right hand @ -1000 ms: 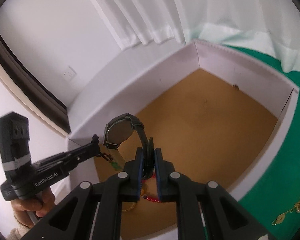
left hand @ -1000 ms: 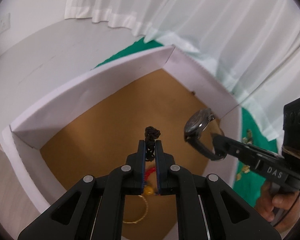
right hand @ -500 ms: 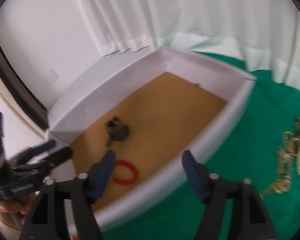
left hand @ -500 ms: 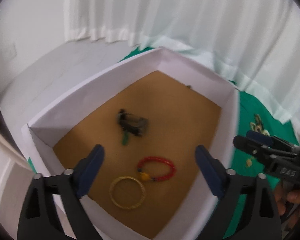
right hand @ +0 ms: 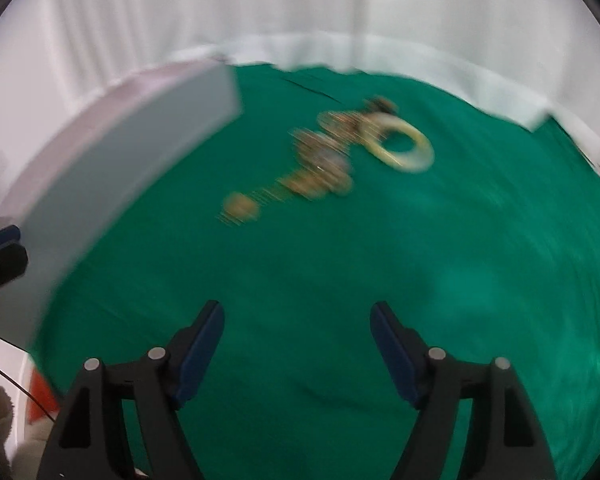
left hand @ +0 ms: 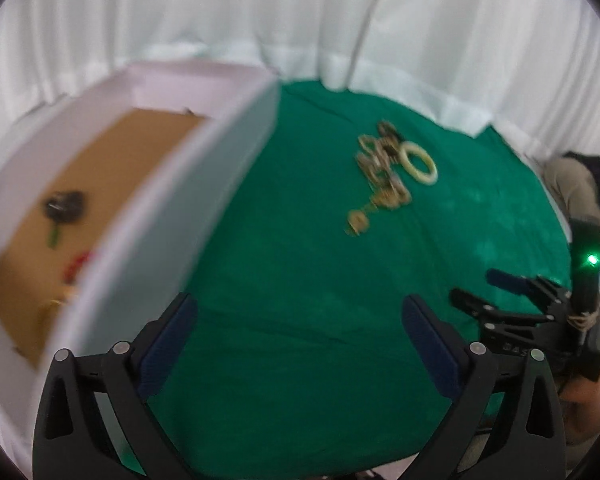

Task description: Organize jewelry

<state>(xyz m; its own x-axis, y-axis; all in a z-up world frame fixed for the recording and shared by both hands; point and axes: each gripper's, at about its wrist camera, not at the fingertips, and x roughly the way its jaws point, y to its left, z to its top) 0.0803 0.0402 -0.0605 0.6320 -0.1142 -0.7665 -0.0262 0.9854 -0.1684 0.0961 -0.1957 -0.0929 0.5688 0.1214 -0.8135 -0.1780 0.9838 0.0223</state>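
My left gripper point(left hand: 298, 308) hovers over the green cloth point(left hand: 300, 280), its jaws still opening with nothing between them. My right gripper point(right hand: 296, 312) is open and empty over the same cloth; it also shows low on the right in the left wrist view point(left hand: 496, 292). Ahead lies a blurred heap of gold chains point(right hand: 324, 160) point(left hand: 380, 176) beside a cream bangle point(right hand: 400, 146) point(left hand: 418, 162). The white box point(left hand: 204, 184) point(right hand: 132, 152) stands to the left. On its brown floor lie a dark watch and bracelet clump point(left hand: 64, 206), a red bracelet point(left hand: 78, 266) and a partly hidden gold bangle point(left hand: 56, 300).
White curtains point(left hand: 300, 20) hang behind the table. A person's hand point(left hand: 580, 396) holds the right gripper's handle at the lower right. The box's near wall rises between the cloth and the box floor. Both views are blurred by motion.
Both grippers opened and let go of the black bracelet and the watch, which now lie in the box. Both then swung right, out of the box and over the green cloth.
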